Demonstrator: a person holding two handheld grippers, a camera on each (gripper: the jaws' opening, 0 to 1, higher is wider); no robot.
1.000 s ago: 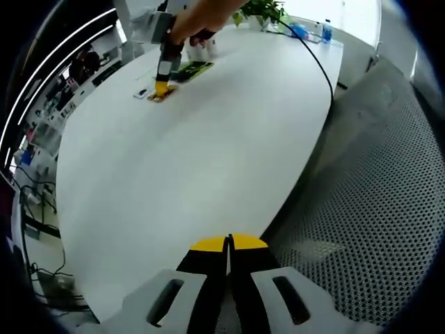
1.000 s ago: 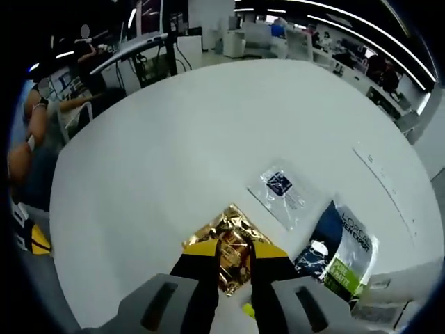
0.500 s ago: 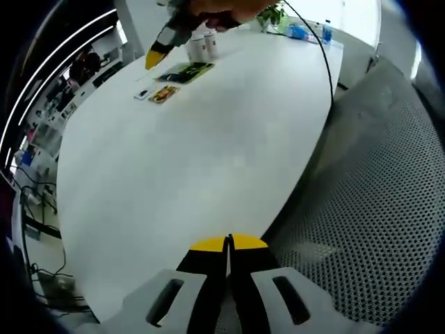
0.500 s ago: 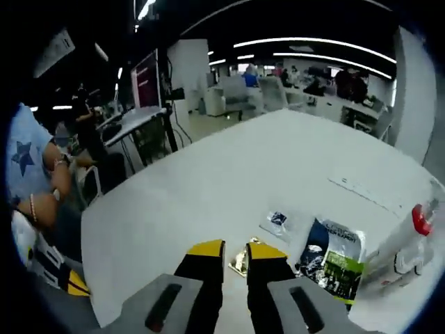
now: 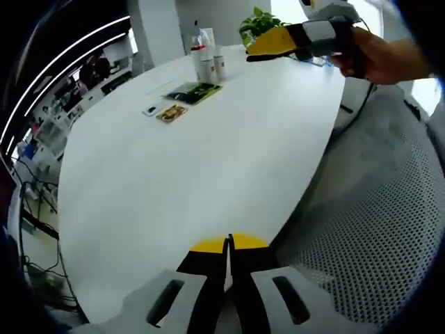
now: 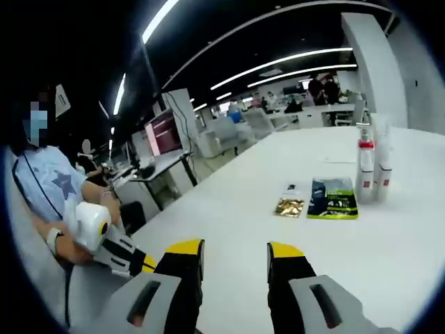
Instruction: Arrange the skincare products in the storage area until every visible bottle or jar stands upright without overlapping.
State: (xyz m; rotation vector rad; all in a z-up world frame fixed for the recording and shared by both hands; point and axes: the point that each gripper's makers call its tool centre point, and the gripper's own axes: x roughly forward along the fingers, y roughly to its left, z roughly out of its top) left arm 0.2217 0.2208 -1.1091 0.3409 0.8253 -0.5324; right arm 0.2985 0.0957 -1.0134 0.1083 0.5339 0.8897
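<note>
Far across the white table (image 5: 181,181) stand a pump bottle (image 6: 365,170) and a second white bottle (image 6: 382,174), both upright; the left gripper view has them as a bottle cluster (image 5: 206,54). In front of them lie a dark green packet (image 6: 334,198) (image 5: 193,92), a gold sachet (image 6: 288,207) (image 5: 172,113) and a small clear sachet (image 6: 292,188) (image 5: 149,109). My right gripper (image 6: 235,249) is open and holds nothing, well short of them; it hangs above the table's far side as the right gripper (image 5: 254,50). My left gripper (image 5: 228,243) is shut at the near table edge, also the left gripper (image 6: 142,263).
A mesh chair (image 5: 368,229) stands right of the table edge. A potted plant (image 5: 261,21) sits behind the bottles. A person in a light blue shirt (image 6: 52,188) sits at the left. Desks and monitors (image 6: 163,132) fill the room beyond.
My right gripper has lifted off the gold sachet, drawn well back from the products and opened wide. The sachet stays flat on the table. My left gripper has barely moved.
</note>
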